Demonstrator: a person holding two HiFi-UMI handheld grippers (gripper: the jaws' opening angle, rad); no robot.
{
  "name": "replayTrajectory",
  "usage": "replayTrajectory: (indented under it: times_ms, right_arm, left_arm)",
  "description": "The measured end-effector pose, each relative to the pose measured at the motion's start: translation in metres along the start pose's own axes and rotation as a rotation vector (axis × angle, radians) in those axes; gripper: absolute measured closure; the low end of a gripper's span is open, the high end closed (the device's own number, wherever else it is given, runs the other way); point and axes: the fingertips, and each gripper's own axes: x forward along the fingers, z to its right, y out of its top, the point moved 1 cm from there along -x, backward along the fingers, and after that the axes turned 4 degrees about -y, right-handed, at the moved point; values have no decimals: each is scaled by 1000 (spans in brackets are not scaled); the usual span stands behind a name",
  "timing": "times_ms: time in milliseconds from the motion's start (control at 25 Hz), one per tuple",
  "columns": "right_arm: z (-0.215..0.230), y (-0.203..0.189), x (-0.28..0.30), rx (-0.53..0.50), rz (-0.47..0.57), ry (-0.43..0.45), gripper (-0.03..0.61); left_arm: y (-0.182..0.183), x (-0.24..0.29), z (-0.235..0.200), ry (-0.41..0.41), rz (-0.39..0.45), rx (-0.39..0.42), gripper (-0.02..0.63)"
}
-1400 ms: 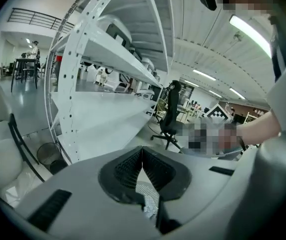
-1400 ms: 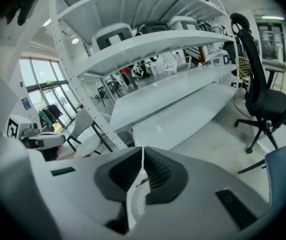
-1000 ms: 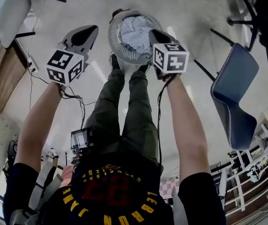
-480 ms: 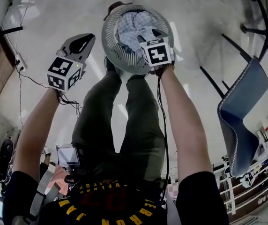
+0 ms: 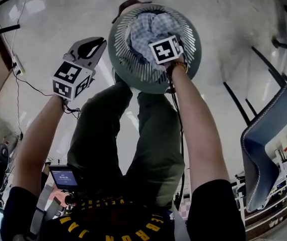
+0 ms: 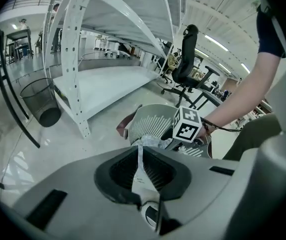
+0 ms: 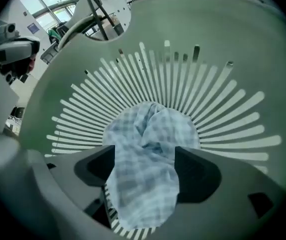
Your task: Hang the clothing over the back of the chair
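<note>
Jaws of the right gripper (image 7: pixel 144 170) have just been opened wide and are set on either side of the checked clothing (image 7: pixel 148 129), which lies bunched at the bottom of the slatted basket (image 5: pixel 121 59), not yet pinched; this gripper has been lowered into the basket within the last second, so a grasp is judged to be next. The left gripper (image 5: pixel 94 44), jaws drawn together on nothing, is held just left of the basket. The blue chair (image 5: pixel 264 144) is seen well right of the basket, so the clothing must first be lifted clear of the rim.
</note>
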Motion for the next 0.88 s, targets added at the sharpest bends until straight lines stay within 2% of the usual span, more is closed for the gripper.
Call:
replayTrajectory:
  times_ms: [160, 280, 320, 360, 400, 640, 880]
  right_arm:
    - [7, -15, 40, 62, -60, 8, 230]
    - [5, -40, 49, 137, -157, 46, 247]
    - [5, -45, 47, 144, -178, 45, 364]
    - [5, -45, 43, 148, -173, 46, 518]
    - [2, -42, 37, 155, -155, 55, 546]
    - [-13, -19, -29, 222, -22, 72, 548]
    - [-35, -11, -140, 270, 67, 78, 549]
  left_arm:
    - [-13, 3, -4, 3, -7, -1, 606]
    - [-20, 4, -7, 10, -10, -3, 606]
    - [-21, 3, -8, 13, -13, -2, 606]
    - [-22, 1, -9, 18, -18, -1, 606]
    - [-23, -1, -10, 24, -23, -2, 606]
    - [-12, -39, -16, 78, -51, -8, 606]
    - [-3, -123, -34, 202, -85, -45, 605]
